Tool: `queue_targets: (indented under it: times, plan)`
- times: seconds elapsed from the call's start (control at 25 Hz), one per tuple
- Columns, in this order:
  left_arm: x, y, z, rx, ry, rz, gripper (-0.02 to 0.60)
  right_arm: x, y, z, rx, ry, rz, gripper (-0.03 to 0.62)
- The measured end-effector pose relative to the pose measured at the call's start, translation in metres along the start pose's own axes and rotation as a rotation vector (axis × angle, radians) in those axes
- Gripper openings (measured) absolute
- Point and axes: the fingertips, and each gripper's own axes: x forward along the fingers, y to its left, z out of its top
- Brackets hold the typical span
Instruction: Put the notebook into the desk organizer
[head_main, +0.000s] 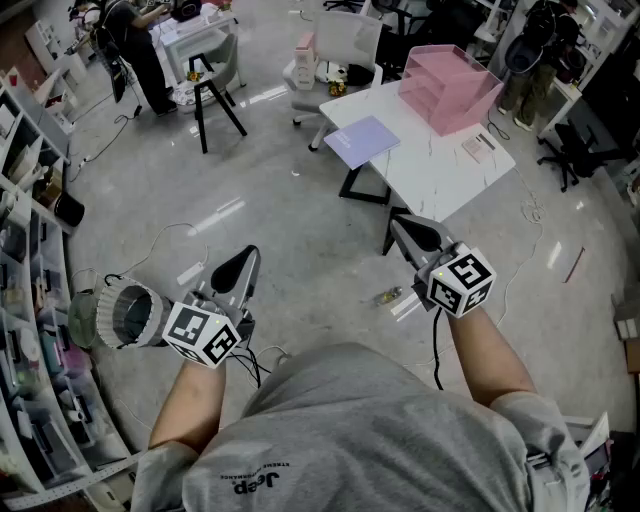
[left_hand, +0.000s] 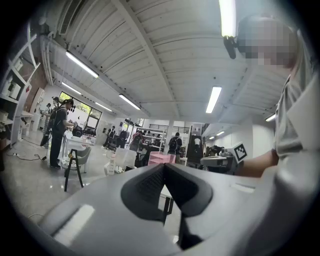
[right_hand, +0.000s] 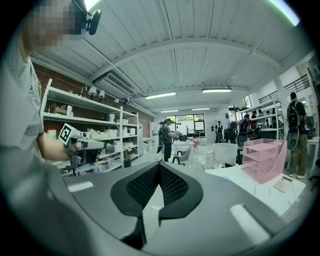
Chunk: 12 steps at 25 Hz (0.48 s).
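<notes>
The left hand-held gripper (head_main: 243, 268) and the right hand-held gripper (head_main: 408, 230), low in the frame above the floor (head_main: 300, 215), have their jaws pressed together with nothing between them. We find the lavender notebook (head_main: 362, 140) lying flat on the white counter (head_main: 450, 175) at upper centre, near the pink desk organizer (head_main: 450, 88) at upper right.

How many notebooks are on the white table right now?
1: the lavender notebook lies on the table's corner at the head view's left. The small flat item beside the pink organizer is unidentifiable; its trays may hide more.
</notes>
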Motion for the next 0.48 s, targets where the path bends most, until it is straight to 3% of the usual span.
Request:
queue_targets:
  times: [0.48]
  plan:
    - [-0.0014,0.0001,0.0013,0.006,0.001,-0.004,0.057,0.0016,0.0026,0.0022,-0.003,-0.002,0.007,0.0]
